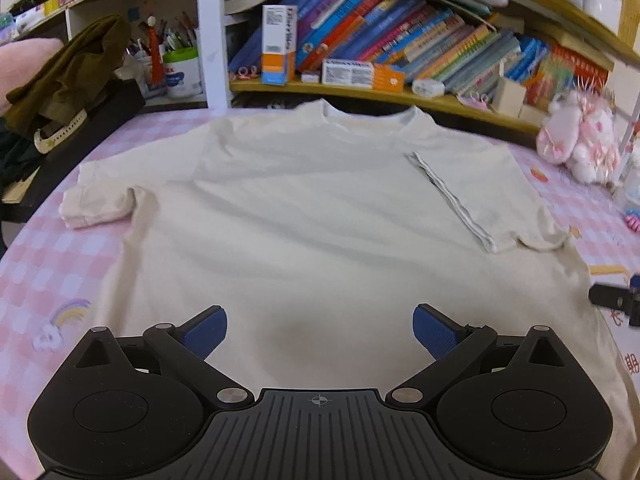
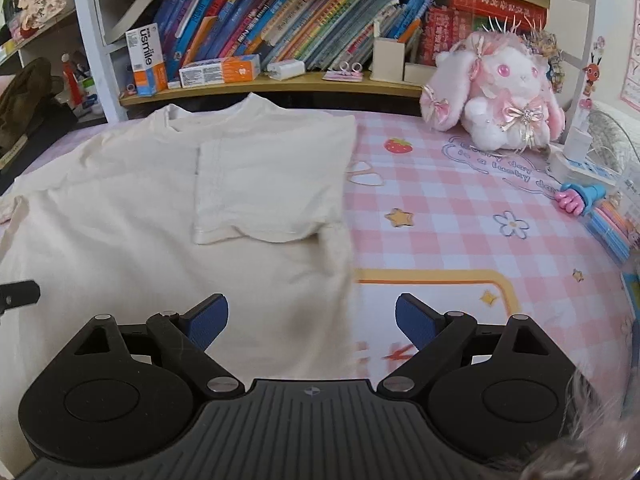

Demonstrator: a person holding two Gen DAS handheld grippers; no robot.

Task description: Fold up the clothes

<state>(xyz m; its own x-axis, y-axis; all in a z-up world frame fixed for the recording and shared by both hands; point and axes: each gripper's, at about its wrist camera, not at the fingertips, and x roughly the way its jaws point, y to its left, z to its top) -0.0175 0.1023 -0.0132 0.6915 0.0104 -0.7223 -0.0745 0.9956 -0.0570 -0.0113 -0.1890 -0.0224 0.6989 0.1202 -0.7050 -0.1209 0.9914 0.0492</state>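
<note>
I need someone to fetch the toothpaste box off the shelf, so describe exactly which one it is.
Find the bookshelf behind the pink checked table, below the row of leaning books. The toothpaste box lies flat on its long side there, just right of the upright box. It is the only long white and orange box lying down.

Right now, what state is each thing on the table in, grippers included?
Cream T-shirt: flat, neck toward the shelf.
Right sleeve: folded in over the body.
Left sleeve: spread out, unfolded.
Left gripper: open, empty.
Right gripper: open, empty.
Plush rabbit: sitting upright.
</note>
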